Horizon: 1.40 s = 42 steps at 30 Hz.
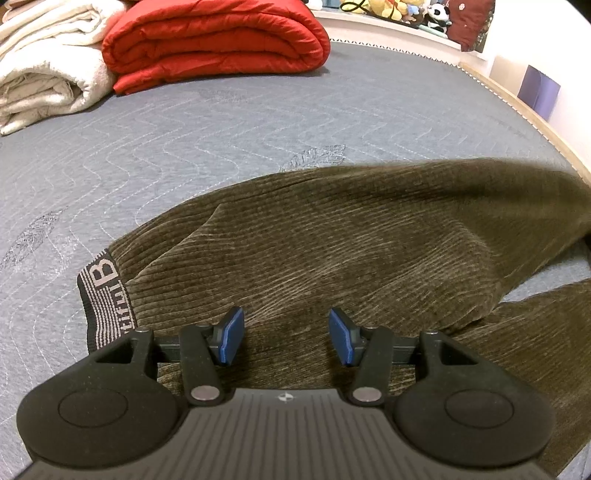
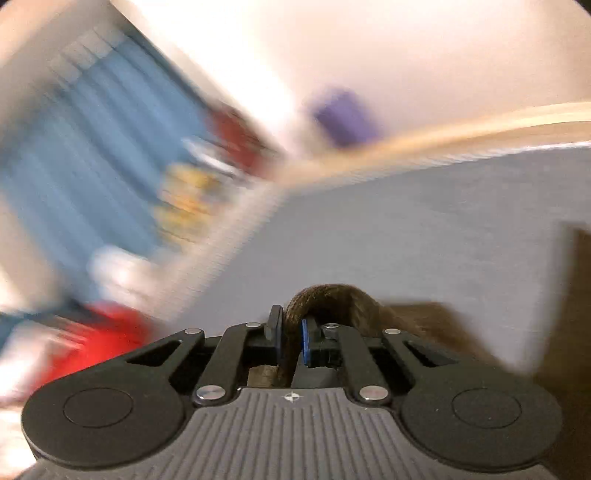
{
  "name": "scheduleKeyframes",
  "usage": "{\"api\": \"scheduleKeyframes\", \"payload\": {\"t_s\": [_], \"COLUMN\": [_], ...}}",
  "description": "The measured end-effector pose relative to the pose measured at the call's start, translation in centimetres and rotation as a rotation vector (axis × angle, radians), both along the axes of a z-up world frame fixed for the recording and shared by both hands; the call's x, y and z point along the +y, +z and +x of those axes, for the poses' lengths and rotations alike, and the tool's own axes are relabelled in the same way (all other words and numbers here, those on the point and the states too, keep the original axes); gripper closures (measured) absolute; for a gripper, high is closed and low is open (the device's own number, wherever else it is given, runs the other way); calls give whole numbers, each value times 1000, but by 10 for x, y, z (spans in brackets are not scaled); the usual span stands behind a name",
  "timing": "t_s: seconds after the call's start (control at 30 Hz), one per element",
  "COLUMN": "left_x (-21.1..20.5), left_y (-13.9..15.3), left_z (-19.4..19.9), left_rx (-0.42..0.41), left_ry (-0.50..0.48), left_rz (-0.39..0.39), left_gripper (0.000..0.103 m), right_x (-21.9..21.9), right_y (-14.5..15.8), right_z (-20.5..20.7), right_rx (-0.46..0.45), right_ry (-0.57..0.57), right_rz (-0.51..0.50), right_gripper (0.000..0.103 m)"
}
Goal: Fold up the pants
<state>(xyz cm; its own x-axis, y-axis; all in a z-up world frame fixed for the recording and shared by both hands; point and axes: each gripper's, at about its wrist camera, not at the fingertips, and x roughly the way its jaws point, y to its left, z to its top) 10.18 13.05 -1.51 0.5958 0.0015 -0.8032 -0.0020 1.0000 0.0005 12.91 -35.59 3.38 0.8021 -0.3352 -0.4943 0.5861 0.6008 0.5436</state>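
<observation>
Brown corduroy pants point(image 1: 351, 251) lie spread on the grey quilted mattress point(image 1: 184, 140), their striped waistband point(image 1: 105, 295) at the left. One leg rises off the bed toward the right edge of the left wrist view. My left gripper point(image 1: 286, 332) hovers over the pants near the waistband, open, with nothing between its blue pads. In the blurred right wrist view, my right gripper point(image 2: 291, 332) is shut on a bunched fold of the pants point(image 2: 332, 299), which loops over the fingertips and trails off to the right above the mattress point(image 2: 406, 229).
A folded red quilt point(image 1: 218, 40) and cream blankets point(image 1: 48, 70) sit at the far left of the bed. Stuffed toys point(image 1: 406, 11) line a ledge behind. The bed's wooden edge point(image 1: 535, 114) runs along the right, with a purple box point(image 1: 539, 88) beyond it.
</observation>
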Motion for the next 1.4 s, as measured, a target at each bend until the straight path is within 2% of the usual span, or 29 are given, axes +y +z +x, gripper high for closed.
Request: {"api": "scheduleKeyframes", "payload": {"t_s": [0.03,0.1,0.17,0.2,0.23,0.27,0.33,0.43,0.57,0.6,0.63,0.67,0.73,0.8,0.87,0.9,0.93,0.97,1.0,1.07,1.1,1.13,1.17,1.2,1.23,1.27,1.3,1.33,1.4], "left_x": [0,-1,-1,-1,-1,-1,-2,-2,-3,-3,-2,-2,-2,-4,-5,-6,-7,-7,-8,-8,-8,-9,-9,-9,-10,-10,-11,-11,-11], "left_y": [0,0,-1,-1,-1,-1,-2,-3,-6,-7,-8,-8,-8,-8,-7,-7,-7,-7,-8,-9,-10,-11,-11,-12,-12,-13,-13,-13,-14], "left_z": [0,0,0,0,1,1,1,1,3,4,4,5,7,8,9,9,10,10,11,13,14,14,15,15,15,15,15,15,16], "left_rx": [0,0,0,0,0,1,2,6,15,17,19,21,21,19,17,17,17,17,19,23,24,26,26,27,28,28,29,29,29], "left_ry": [-2,-3,-3,-2,-2,-2,-4,-6,-6,-5,-3,-1,2,1,-2,-4,-5,-6,-6,-5,-4,-5,-5,-6,-7,-7,-9,-10,-10], "left_rz": [0,2,2,2,3,4,4,6,0,-1,-2,-4,-9,-12,-17,-18,-17,-17,-17,-17,-16,-16,-16,-16,-15,-15,-14,-13,-12], "left_gripper": [47,47,46,46,46,45,45,44,44,44,44,44,44,44,44,44,44,44,44,44,44,44,43,43,43,43,43,43,42], "right_x": [-6,-26,-42,-49,-55,-60,-75,-101,-124,-128,-126,-123,-122,-116,-101,-90,-84,-81,-83,-92,-101,-109,-116,-122,-126,-129,-132,-135,-137], "right_y": [-15,-48,-72,-77,-78,-79,-84,-107,-129,-131,-133,-131,-122,-95,-59,-45,-39,-40,-45,-67,-84,-101,-113,-118,-118,-118,-120,-123,-128], "right_z": [1,-3,-3,-4,-4,-3,1,-10,-9,-7,-5,-9,-12,-14,-23,-25,-27,-27,-28,-26,-30,-38,-46,-48,-46,-43,-40,-37,-30], "right_rx": [130,278,307,268,226,173,68,-67,-146,-144,-138,-130,-169,-248,-322,-318,-289,-222,-142,126,215,202,133,78,51,14,-24,-46,-51], "right_ry": [-65,-166,-195,-192,-182,-161,-112,-111,-100,-89,-90,-106,-133,-112,-63,-73,-101,-151,-201,-331,-389,-414,-414,-399,-382,-359,-326,-296,-255], "right_rz": [40,195,325,359,378,396,437,570,676,680,673,656,587,436,208,74,-4,-25,-5,97,192,307,389,424,415,402,400,410,414], "right_gripper": [93,93,87,87,80,60,36,35,36,39,55,76,89,91,92,92,92,91,91,87,87,87,87,85,74,54,45,39,41]}}
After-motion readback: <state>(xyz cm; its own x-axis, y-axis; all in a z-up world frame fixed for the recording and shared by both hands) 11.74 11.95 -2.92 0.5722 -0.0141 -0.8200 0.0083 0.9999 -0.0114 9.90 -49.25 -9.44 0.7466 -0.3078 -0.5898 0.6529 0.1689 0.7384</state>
